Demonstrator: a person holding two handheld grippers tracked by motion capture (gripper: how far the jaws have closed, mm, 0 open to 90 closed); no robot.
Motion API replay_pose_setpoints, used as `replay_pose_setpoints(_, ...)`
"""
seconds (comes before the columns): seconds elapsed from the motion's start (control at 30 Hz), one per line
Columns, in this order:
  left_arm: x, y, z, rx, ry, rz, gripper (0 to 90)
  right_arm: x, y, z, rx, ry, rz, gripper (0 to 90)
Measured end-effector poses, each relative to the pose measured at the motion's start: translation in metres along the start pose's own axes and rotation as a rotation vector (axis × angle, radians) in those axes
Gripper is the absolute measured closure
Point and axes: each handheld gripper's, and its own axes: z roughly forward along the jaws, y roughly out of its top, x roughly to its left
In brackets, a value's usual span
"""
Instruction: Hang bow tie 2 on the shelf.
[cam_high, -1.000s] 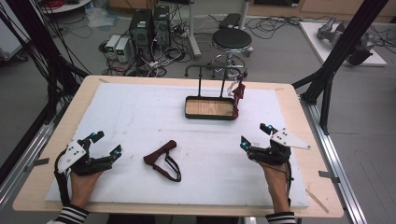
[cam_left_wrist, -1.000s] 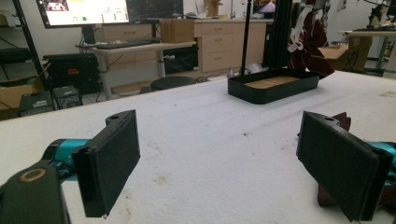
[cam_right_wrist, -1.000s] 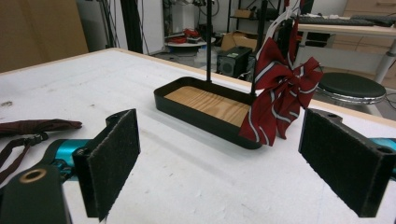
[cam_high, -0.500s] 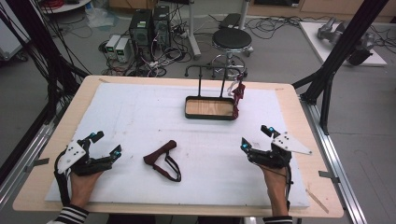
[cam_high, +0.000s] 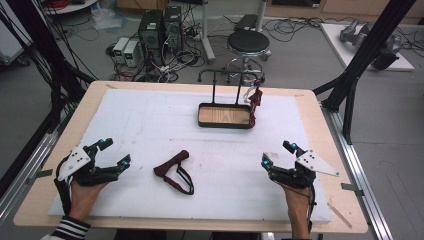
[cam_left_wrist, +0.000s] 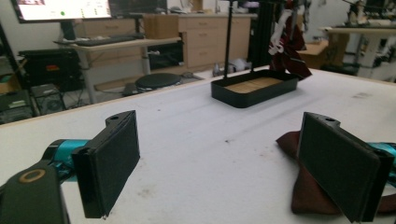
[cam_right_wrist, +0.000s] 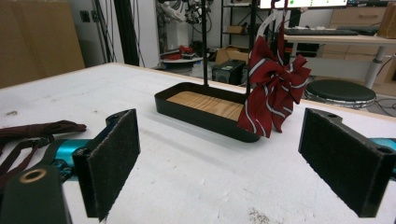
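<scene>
Left hand-held gripper wide open, empty, beside dark red strap

On the grey floor behind the wooden table stand a round black stool and black computer towers.

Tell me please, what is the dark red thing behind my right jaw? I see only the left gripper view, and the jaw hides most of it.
Observer: In the high view it is a dark red band with a thin black strap loop. It lies flat on the white mat, untouched.
Operator: Where is the other hand-held gripper?
Observer: The right hand-held gripper rests near the mat's front right part, jaws open, holding nothing.
Operator: And the red cloth far ahead?
Observer: The right gripper view shows a red bow with white stripes. It hangs from the stand at one end of the black tray.
</scene>
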Motion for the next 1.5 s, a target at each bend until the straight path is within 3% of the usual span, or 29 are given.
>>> replay_pose_setpoints(0.07, -0.002, 0.011, 0.002, 0.035, -0.024, 0.026, 13.4, 0.0, -0.003, -0.001, -0.002, -0.005, 0.01, 11.7)
replay_pose_setpoints(0.2, -0.004, 0.032, 0.007, 0.11, -0.073, 0.035, 13.4, -0.002, -0.006, -0.001, -0.001, 0.004, 0.013, 11.7)
replay_pose_setpoints(0.33, -0.006, 0.044, 0.014, 0.195, -0.084, 0.052, 13.4, -0.002, -0.008, -0.002, -0.002, -0.002, 0.011, 11.7)
replay_pose_setpoints(0.4, -0.009, 0.05, 0.018, 0.247, -0.102, 0.043, 13.4, -0.003, -0.01, -0.003, -0.007, -0.006, 0.009, 11.7)
replay_pose_setpoints(0.53, -0.013, 0.059, 0.026, 0.325, -0.145, 0.071, 13.4, -0.004, -0.013, -0.003, -0.005, -0.005, 0.017, 11.7)
replay_pose_setpoints(0.8, -0.019, 0.076, 0.039, 0.382, -0.217, 0.071, 13.0, -0.002, -0.016, -0.001, -0.003, 0.001, 0.022, 11.7)
replay_pose_setpoints(1.23, -0.03, 0.074, 0.07, 0.538, -0.282, 0.084, 13.1, -0.001, -0.023, 0.002, 0.003, 0.002, 0.022, 11.7)
replay_pose_setpoints(1.5, -0.035, 0.067, 0.081, 0.589, -0.304, 0.091, 13.5, -0.002, -0.025, 0.003, 0.006, 0.006, 0.027, 11.7)
